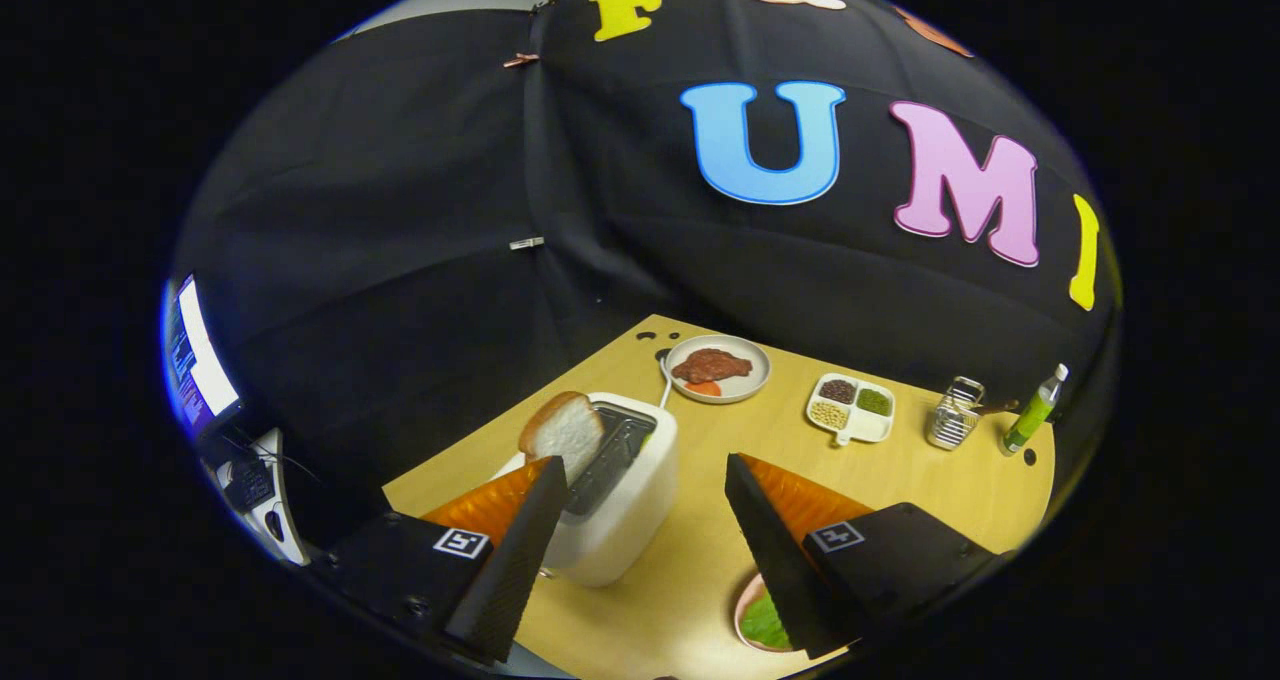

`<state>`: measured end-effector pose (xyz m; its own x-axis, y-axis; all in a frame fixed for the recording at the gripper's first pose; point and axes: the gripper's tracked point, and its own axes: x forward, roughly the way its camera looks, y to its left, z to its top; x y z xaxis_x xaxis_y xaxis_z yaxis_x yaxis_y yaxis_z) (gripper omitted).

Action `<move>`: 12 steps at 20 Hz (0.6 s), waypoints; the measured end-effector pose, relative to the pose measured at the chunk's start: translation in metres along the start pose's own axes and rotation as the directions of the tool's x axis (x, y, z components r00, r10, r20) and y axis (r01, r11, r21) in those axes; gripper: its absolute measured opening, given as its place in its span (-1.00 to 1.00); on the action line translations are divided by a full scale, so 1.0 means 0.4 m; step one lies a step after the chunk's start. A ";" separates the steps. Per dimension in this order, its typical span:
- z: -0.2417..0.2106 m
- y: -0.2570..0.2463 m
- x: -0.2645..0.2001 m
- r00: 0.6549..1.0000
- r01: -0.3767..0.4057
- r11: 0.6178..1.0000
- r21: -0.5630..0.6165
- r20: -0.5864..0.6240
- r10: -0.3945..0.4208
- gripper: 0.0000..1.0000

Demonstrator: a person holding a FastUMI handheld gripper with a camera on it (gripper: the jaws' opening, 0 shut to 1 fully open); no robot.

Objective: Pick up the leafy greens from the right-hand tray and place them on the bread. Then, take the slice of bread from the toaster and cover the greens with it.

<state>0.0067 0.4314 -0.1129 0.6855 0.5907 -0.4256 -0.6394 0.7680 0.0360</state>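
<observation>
Gripper (640,500) spread wide, holding nothing — white bread slice (563,432) stands tilted in toaster (625,505).

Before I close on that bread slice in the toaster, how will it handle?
The bread slice stands tilted, half out of the toaster, so it should lift free easily. It looks soft and light, so a hard squeeze would probably dent it. The gripper is open.

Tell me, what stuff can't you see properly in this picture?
- Greens: mostly hidden behind one finger of the open gripper; the bread under them can't be made out.
- Pink plate: just a sliver of rim peeks out.
- Toaster: near side covered by the other finger.
- Bread slice: bottom sunk in the slot.
</observation>
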 end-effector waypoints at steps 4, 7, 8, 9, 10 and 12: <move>0.006 0.092 0.054 0.998 -0.058 0.998 -0.022 -0.016 0.057 0.99; 0.004 0.140 0.108 0.996 -0.086 0.996 -0.040 -0.032 0.084 0.99; 0.002 0.156 0.127 0.995 -0.094 0.995 -0.041 -0.037 0.092 0.99; -0.002 0.170 0.145 0.994 -0.099 0.994 -0.040 -0.043 0.098 0.99; -0.008 0.179 0.165 0.994 -0.099 0.994 -0.037 -0.050 0.097 0.99; -0.022 0.190 0.204 0.993 -0.096 0.995 -0.028 -0.066 0.094 0.99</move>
<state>0.0109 0.5357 -0.1530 0.5975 0.6429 -0.4792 -0.7120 0.7003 0.0515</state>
